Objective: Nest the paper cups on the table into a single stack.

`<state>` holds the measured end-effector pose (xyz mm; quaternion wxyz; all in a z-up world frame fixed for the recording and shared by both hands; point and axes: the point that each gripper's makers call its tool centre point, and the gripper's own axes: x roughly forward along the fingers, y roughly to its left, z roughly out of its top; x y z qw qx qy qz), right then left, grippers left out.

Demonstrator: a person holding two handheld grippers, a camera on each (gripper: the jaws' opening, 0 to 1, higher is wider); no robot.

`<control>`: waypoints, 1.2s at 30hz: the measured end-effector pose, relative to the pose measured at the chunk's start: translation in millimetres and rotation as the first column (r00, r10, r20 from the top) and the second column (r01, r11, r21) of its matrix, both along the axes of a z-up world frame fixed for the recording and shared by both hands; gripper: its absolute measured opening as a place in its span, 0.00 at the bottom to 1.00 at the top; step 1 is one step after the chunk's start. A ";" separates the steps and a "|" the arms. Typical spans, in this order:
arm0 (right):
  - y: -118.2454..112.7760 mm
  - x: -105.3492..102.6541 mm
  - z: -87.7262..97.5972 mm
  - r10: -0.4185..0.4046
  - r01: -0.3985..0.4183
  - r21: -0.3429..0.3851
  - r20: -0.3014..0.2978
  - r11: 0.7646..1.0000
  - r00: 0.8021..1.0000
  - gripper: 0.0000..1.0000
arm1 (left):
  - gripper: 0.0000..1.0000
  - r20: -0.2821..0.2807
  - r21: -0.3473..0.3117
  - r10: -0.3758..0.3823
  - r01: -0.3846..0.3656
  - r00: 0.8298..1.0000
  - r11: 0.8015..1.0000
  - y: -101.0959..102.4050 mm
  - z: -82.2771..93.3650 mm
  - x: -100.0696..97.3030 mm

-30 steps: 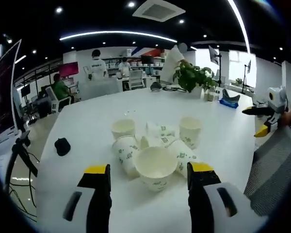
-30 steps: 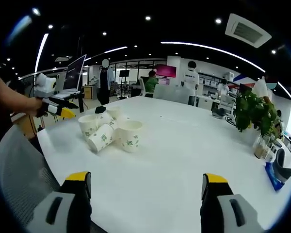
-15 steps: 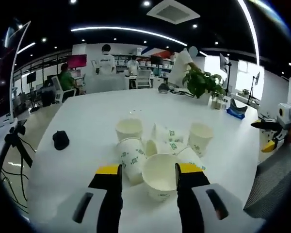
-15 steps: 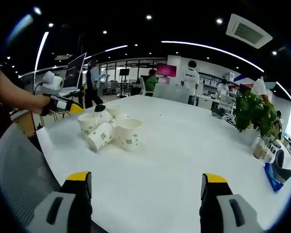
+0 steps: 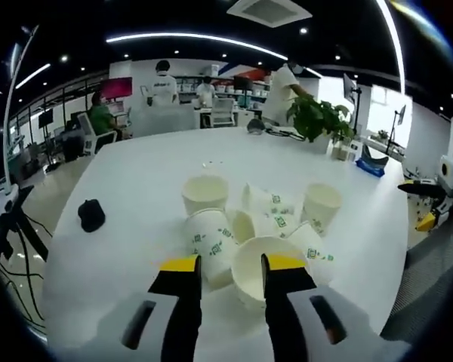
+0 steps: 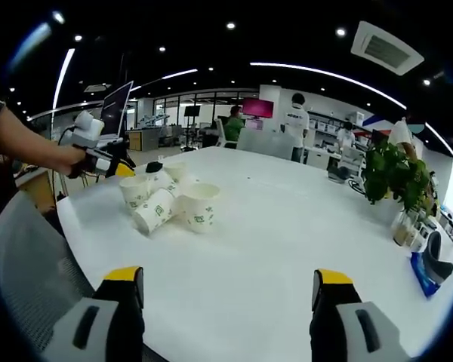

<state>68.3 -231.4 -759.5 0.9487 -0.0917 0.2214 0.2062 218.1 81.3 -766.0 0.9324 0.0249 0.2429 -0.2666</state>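
On the white table (image 5: 128,188), green-printed paper cups (image 5: 249,226) lie clustered, unstacked.

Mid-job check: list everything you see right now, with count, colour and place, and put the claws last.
Paper cups: at least six, white with green print, clustered on the table; some upright, some on their sides.
Table: one, white, large, under the cups.
Small dark object: one, black, on the table left of the cups in the left gripper view.
Potted plant: one, green, at the table's far edge.
Mesh chair back: one, grey, at the table's near edge.
People: several, standing or seated in the background office.
Left claw: black with yellow tips, jaws narrowed around the rim of the nearest cup.
Right claw: black with yellow tips, jaws wide apart over bare table.
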 end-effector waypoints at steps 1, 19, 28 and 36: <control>-0.2 0.1 -0.2 0.000 0.000 0.001 0.000 1.000 1.000 0.94 | 0.28 -0.004 0.002 -0.003 0.003 1.000 1.000 -0.3 -1.4 0.6; 9.2 -3.5 -5.7 0.047 -0.046 0.022 -0.033 0.999 0.998 0.94 | 0.08 -0.028 0.036 -0.047 0.048 0.999 0.998 -9.6 -11.1 1.3; 9.4 -4.2 -6.9 0.049 -0.048 0.019 -0.040 0.999 0.998 0.92 | 0.02 -0.033 0.030 -0.058 0.059 0.998 0.998 -10.5 -11.4 -3.2; 9.6 -4.2 -7.3 0.052 -0.052 0.017 -0.041 0.999 0.998 0.92 | 0.00 -0.056 -0.012 -0.063 0.063 0.996 0.998 -13.0 -9.1 -8.4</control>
